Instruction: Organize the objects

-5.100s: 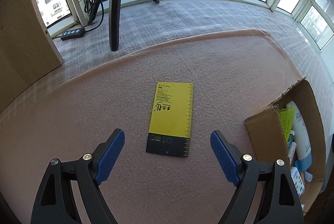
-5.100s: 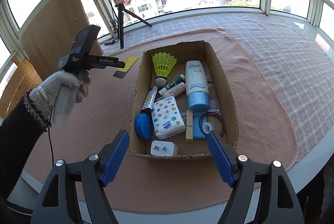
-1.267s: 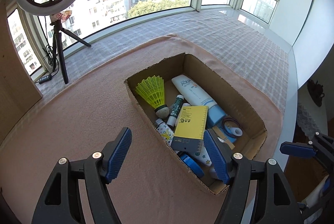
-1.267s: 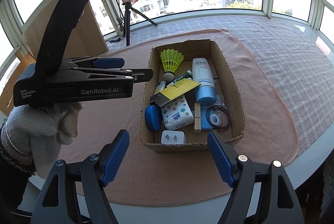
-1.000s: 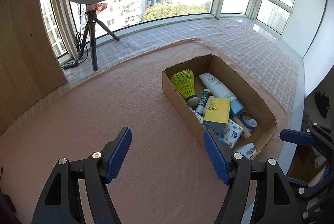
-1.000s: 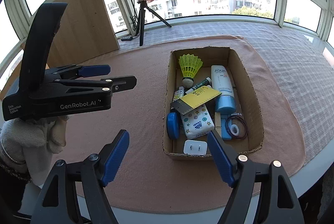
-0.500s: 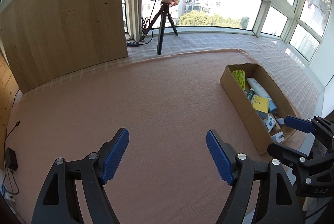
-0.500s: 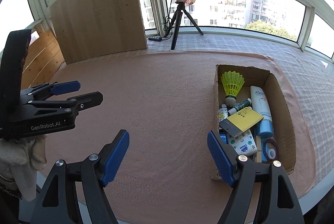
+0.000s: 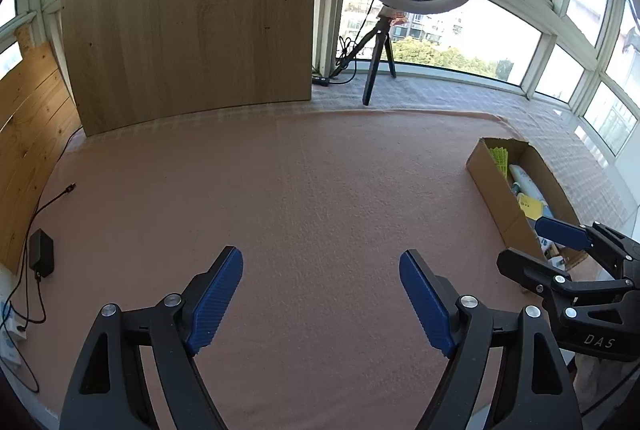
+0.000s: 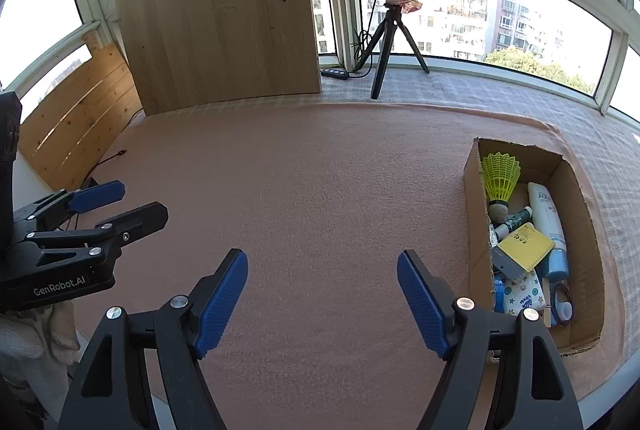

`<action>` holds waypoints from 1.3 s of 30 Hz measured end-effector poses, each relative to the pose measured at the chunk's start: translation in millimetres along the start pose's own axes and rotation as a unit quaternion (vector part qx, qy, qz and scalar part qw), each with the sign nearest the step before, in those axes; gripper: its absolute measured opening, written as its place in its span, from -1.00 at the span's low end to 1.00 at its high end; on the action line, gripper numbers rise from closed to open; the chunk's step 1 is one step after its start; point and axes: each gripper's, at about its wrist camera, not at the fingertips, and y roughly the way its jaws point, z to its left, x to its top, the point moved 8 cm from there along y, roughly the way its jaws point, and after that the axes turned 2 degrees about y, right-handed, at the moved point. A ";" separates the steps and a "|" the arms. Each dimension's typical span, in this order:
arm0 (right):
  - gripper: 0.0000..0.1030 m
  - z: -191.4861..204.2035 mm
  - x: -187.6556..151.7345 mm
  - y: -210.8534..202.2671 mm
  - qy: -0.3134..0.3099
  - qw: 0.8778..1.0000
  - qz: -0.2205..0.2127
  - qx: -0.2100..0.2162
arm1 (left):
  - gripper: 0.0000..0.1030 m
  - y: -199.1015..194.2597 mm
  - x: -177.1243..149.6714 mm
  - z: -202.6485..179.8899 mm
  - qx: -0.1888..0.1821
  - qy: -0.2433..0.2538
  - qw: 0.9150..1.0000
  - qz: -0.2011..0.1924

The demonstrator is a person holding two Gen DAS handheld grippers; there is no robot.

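Note:
A cardboard box (image 10: pixel 476 189) stands at the right of the pink mat (image 10: pixel 320 189); it also shows in the left wrist view (image 9: pixel 492 181). Inside lie a yellow card (image 10: pixel 524 248), a yellow shuttlecock (image 10: pixel 500 175), a white AQUA tube (image 10: pixel 546 209), a star-print tissue pack (image 10: pixel 520 292) and other small items. My left gripper (image 9: pixel 320 294) is open and empty over the bare mat. My right gripper (image 10: pixel 322 294) is open and empty, left of the box. Each gripper shows in the other's view, the left one (image 10: pixel 104 205) and the right one (image 9: pixel 560 242).
A ring light on a tripod (image 9: pixel 376 69) stands at the back by the windows, with a power strip (image 10: pixel 334 73) beside it. A wooden board (image 9: pixel 192 21) leans at the back left. A black adapter and cables (image 9: pixel 40 258) lie off the mat's left edge.
The left gripper took the yellow card from the mat into the box and let it go. Both grippers then pulled back and swung left, so the box now sits far right.

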 end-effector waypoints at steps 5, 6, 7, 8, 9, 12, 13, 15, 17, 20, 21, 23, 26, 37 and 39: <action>0.43 14.2 1.0 6.8 -0.007 1.000 -0.001 0.002 | 0.72 -4.6 -7.1 17.2 0.012 -0.013 1.000 -0.002; 0.43 16.5 1.1 8.4 -0.009 1.000 -0.001 0.002 | 0.72 -4.6 -8.6 20.5 0.015 -0.015 1.000 -0.001; 0.43 18.8 1.3 9.9 -0.010 1.000 -0.001 0.001 | 0.72 -3.9 -10.2 22.7 0.017 -0.017 1.000 0.001; 0.43 20.9 1.4 11.3 -0.011 1.000 -0.001 0.001 | 0.72 -2.9 -11.4 24.2 0.019 -0.017 1.000 0.004; 0.43 22.7 1.4 12.7 -0.013 1.000 0.000 0.000 | 0.72 -2.0 -13.0 26.3 0.022 -0.016 1.000 0.006; 0.43 27.4 0.9 16.6 -0.018 1.000 0.001 0.000 | 0.72 0.4 -15.2 31.3 0.030 -0.013 0.999 0.009; 0.43 28.8 0.9 17.6 -0.019 1.000 0.002 0.000 | 0.72 0.7 -15.8 32.9 0.032 -0.015 0.999 0.010; 0.43 31.5 1.4 19.3 -0.021 1.000 0.002 -0.001 | 0.72 1.6 -16.1 36.7 0.037 -0.018 0.999 0.012; 0.43 33.3 2.0 20.2 -0.024 1.000 0.001 -0.002 | 0.73 3.4 -14.8 40.8 0.040 -0.021 0.999 0.011; 0.43 34.7 2.7 21.0 -0.026 1.000 -0.001 -0.005 | 0.77 3.9 -15.4 45.6 0.041 -0.032 0.999 0.011; 0.43 34.9 3.0 21.2 -0.026 1.000 -0.001 -0.007 | 0.77 3.9 -15.8 46.9 0.042 -0.035 0.998 0.011; 0.43 34.6 3.7 21.6 -0.026 1.000 -0.002 -0.010 | 0.78 4.7 -16.2 48.5 0.042 -0.034 0.998 0.013; 0.43 33.5 3.9 22.1 -0.024 1.000 -0.004 -0.014 | 0.78 5.9 -17.9 49.8 0.042 -0.038 0.998 0.015; 0.43 30.6 3.0 22.5 -0.019 0.999 -0.008 -0.025 | 0.82 7.2 -18.7 46.3 0.042 -0.037 0.998 0.020; 0.43 29.6 3.0 22.1 -0.017 0.999 -0.009 -0.026 | 0.82 7.1 -17.8 45.5 0.041 -0.036 0.998 0.019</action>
